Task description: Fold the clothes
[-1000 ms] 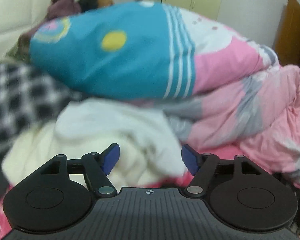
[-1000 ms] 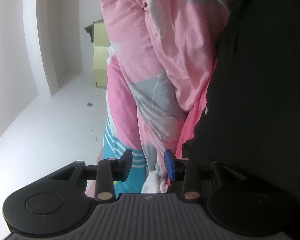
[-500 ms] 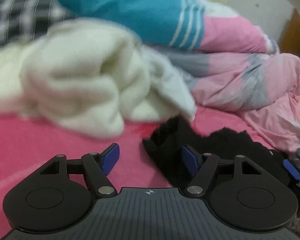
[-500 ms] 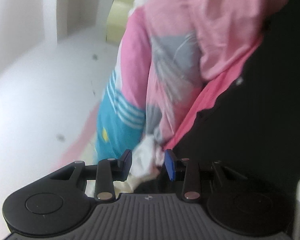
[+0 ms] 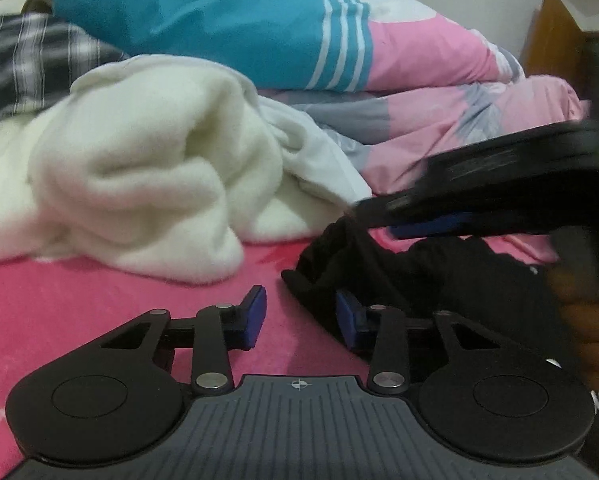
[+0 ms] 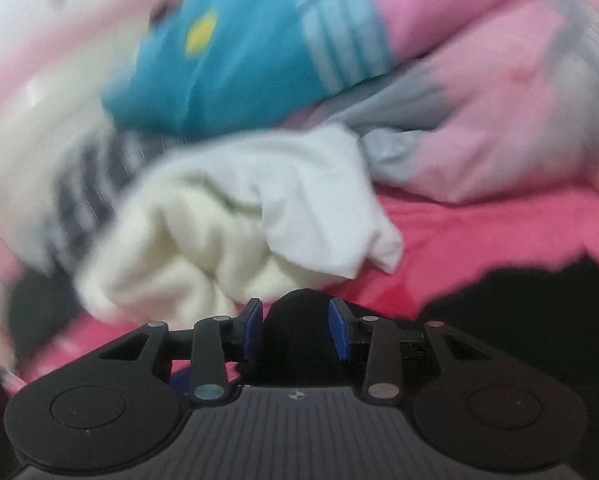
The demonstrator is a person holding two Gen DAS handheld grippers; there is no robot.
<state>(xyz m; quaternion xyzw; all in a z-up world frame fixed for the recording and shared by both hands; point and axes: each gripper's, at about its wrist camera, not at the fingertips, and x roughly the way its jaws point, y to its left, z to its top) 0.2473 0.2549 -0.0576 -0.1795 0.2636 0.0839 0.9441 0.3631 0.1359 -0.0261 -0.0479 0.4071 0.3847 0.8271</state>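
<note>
The black garment point(image 5: 399, 276) lies crumpled on the pink bed sheet point(image 5: 99, 300), toward the right of the left wrist view, with one pointed corner reaching toward the middle of the bed. The left gripper point(image 5: 299, 314) hovers low over the sheet with its jaws apart; the blue pad of its right finger point(image 5: 347, 316) sits right at the edge of the black cloth, while the left finger is over bare sheet, and nothing is clamped between them. The right gripper point(image 5: 431, 224) enters that view from the right, blurred, its tip at a raised peak of the black garment. In the right wrist view, a dark fold of the black garment point(image 6: 295, 320) fills the gap between the right gripper's point(image 6: 295, 326) two blue pads, which stand narrowly apart against it; the picture is blurred, so a firm pinch cannot be confirmed. Just behind the black garment lies a bunched cream fleece point(image 5: 131, 184), with a thinner white cloth point(image 5: 315, 160) draped off its right side. Behind these is a heaped duvet point(image 5: 439, 80) in teal, pink and grey, and a black-and-white checked fabric point(image 5: 23, 64) at the far left. A hand point(image 5: 591, 320) shows blurred at the right edge.
</note>
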